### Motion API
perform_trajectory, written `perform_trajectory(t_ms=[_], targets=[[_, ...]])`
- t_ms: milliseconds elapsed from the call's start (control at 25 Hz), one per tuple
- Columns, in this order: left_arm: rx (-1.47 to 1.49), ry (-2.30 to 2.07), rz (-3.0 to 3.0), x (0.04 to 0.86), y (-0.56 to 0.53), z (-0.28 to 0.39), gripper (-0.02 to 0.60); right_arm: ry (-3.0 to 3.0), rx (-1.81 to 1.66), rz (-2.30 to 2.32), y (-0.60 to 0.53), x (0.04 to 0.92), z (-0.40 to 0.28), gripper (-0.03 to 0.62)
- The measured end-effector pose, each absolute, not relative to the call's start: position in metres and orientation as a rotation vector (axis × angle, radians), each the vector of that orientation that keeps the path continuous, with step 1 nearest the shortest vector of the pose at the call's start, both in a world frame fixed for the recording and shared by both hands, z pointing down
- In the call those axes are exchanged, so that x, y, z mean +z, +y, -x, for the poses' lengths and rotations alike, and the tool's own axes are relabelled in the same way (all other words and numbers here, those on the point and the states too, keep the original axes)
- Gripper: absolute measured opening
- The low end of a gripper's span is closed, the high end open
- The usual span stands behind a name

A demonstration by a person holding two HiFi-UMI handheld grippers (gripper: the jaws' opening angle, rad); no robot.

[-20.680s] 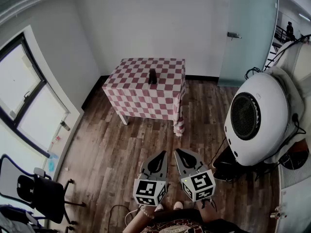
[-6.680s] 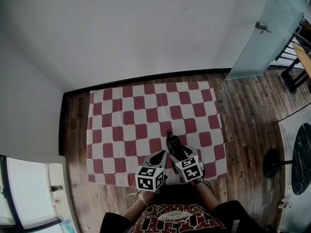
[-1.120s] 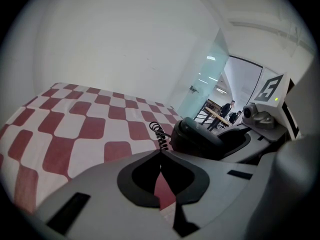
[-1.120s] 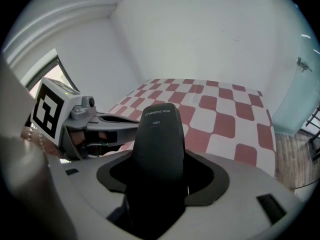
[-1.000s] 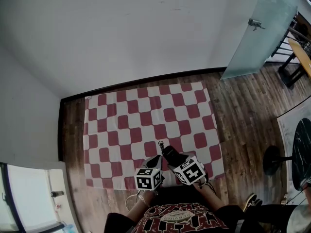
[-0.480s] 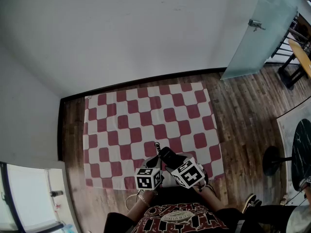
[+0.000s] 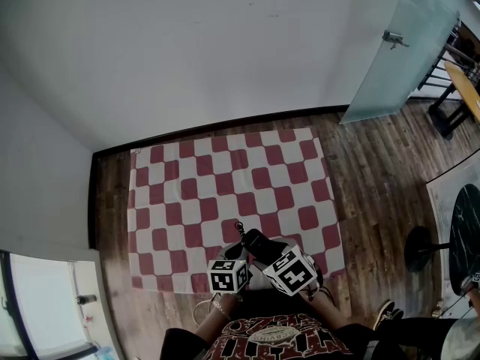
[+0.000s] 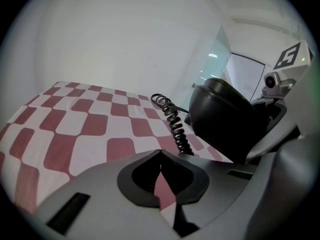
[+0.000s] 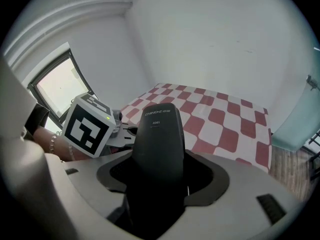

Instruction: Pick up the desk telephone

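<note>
The black desk telephone (image 7: 257, 241) is held over the near edge of the table, whose red-and-white checked cloth (image 7: 225, 178) covers it. My right gripper (image 7: 264, 249) is shut on the telephone; in the right gripper view its dark body (image 9: 157, 139) fills the space between the jaws. The coiled cord (image 8: 172, 121) hangs from the telephone (image 8: 225, 119) toward the cloth (image 8: 75, 124). My left gripper (image 7: 238, 249) sits just left of it, and in the left gripper view that left gripper (image 8: 160, 156) is shut on nothing. The right gripper's marker cube (image 8: 290, 59) shows beside the phone.
A white wall runs behind the table. A frosted glass door (image 7: 397, 43) stands at the back right above wooden floor (image 7: 375, 163). A dark round stool base (image 7: 420, 250) is at the right, and a window (image 7: 45, 306) at the lower left.
Both grippers and the telephone have drifted slightly left and nearer the person. The right gripper's cube has tilted a little.
</note>
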State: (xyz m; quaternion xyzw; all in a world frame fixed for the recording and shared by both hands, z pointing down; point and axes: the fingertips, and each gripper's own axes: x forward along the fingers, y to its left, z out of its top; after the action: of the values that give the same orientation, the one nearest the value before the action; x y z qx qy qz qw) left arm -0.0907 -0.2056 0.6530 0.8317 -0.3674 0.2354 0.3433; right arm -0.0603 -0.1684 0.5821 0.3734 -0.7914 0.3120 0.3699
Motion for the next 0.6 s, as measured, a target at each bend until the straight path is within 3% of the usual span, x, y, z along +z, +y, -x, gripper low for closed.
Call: perform_trajectory(t_ms=[600], targets=[[0.642, -0.953, -2.158, 0.664, -0.203, 0.091, 0.009, -2.052, 0.772, -0.909, -0.163, 0.558, 0.065, 0.291]])
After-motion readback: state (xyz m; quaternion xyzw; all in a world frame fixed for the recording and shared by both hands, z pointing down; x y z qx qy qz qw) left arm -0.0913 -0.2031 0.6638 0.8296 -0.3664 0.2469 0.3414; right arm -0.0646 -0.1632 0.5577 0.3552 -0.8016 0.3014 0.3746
